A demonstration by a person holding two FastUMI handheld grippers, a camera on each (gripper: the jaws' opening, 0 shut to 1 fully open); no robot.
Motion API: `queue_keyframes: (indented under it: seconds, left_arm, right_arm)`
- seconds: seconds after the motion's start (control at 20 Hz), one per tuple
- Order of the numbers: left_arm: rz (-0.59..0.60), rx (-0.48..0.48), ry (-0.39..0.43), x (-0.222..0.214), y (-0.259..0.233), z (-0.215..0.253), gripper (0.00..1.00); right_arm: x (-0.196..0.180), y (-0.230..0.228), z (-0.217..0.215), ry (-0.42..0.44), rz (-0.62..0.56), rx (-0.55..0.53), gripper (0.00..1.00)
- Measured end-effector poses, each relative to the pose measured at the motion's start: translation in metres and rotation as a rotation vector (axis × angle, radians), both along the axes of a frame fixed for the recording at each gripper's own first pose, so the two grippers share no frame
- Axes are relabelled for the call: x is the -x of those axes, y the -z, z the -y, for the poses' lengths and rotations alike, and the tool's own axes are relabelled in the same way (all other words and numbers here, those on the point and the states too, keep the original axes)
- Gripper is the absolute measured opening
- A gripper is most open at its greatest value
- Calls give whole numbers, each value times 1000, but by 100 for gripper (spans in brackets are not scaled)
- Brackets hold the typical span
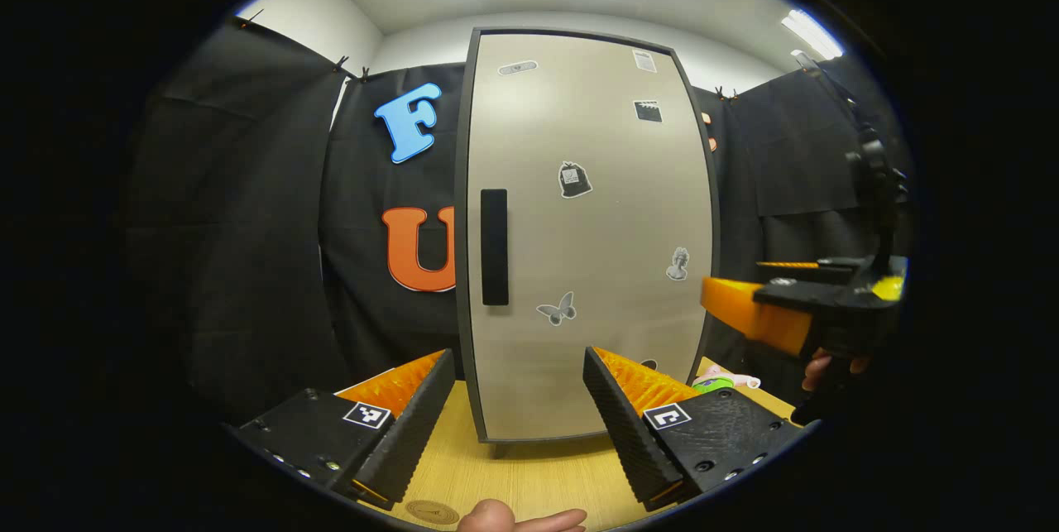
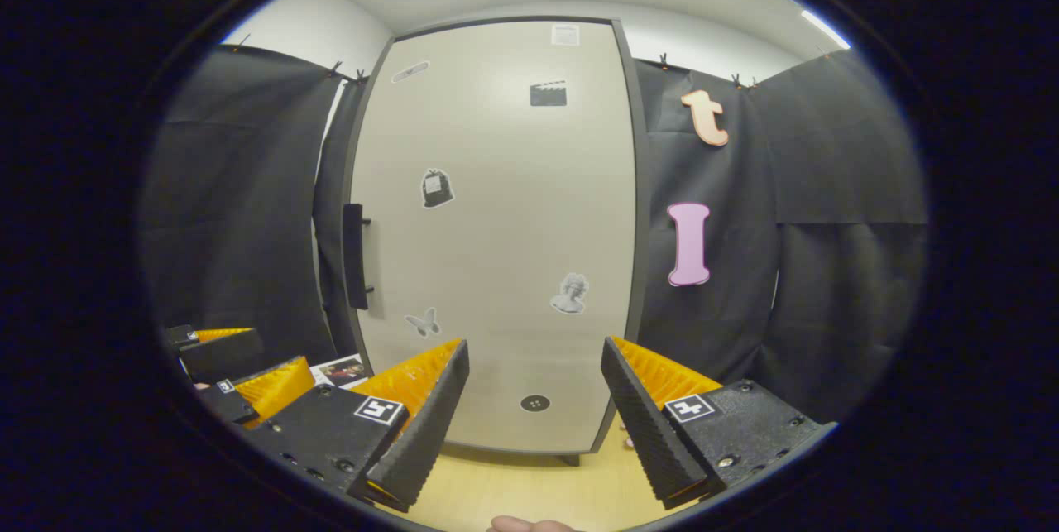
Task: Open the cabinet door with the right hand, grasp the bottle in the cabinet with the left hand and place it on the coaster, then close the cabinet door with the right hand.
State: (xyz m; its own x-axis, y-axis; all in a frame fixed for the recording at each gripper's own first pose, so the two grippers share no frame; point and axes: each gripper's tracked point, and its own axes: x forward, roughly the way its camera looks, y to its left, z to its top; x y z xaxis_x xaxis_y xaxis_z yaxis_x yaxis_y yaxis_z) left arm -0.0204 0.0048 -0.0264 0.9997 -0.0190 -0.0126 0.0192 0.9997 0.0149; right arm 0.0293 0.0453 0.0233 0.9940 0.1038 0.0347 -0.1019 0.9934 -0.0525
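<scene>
A tall cabinet [image 1: 587, 234] is seen standing upright on a light wooden table [image 1: 529, 474], against the booth's black cloth wall. Its door [image 2: 496, 234] is shut, a pale beige panel set in a dark grey frame. A long black vertical handle [image 1: 494, 246] is fixed near the door's left edge, about halfway up. Small grey and black stickers are scattered over the panel, among them a butterfly [image 1: 557, 309], a bust [image 1: 678, 264] and a clapperboard [image 1: 648, 111]. A round brown coaster [image 1: 432, 512] is partly seen on the table at the bottom edge of the left gripper view, just beside a fingertip.

The left gripper [image 1: 519, 412] is held in front of the door's lower part, its jaws spread wide with nothing between them. The right gripper [image 2: 534, 416] is likewise held wide open and empty, facing the lower door; in the left gripper view it is seen at the far right, gripped by a hand [image 1: 831, 366]. Small pink and green objects [image 1: 722, 382] lie on the table beside the cabinet's right lower corner; what they are cannot be told.
</scene>
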Motion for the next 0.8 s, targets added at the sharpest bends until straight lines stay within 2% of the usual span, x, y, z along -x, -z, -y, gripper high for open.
queue_keyframes:
  seconds: [0.15, 0.3, 0.35, 0.4, 0.5, 0.55, 0.65, 0.7, 0.8]
  left_arm:
    - [-10, -12, -5, 19, 12, -5, 95]
    - [-39, -10, -39, 42, 28, -18, 95]
    - [-53, -3, -49, 49, 34, -23, 96]
    - [-68, -4, -60, 56, 41, -27, 96]
    - [-87, -20, -108, 71, 48, -47, 96]
    - [-95, -10, -133, 78, 52, -58, 96]
    - [-123, 26, -168, 94, 63, -72, 96]
    - [-127, 29, -189, 104, 66, -80, 96]
    - [-124, 17, -237, 122, 66, -97, 96]
  right_arm:
    - [-12, -10, -28, -56, 12, 14, 96]
    - [-23, -15, -65, -125, 14, 25, 96]
    - [-26, -15, -80, -151, 11, 30, 100]
    - [-31, -15, -93, -174, 9, 37, 96]
    - [-37, -12, -119, -221, 2, 52, 96]
    - [-40, -9, -131, -247, -2, 53, 100]
    - [-46, -2, -149, -277, -19, 56, 96]
    - [-50, 0, -159, -291, -25, 58, 100]
    - [-61, 2, -175, -313, -25, 75, 100]
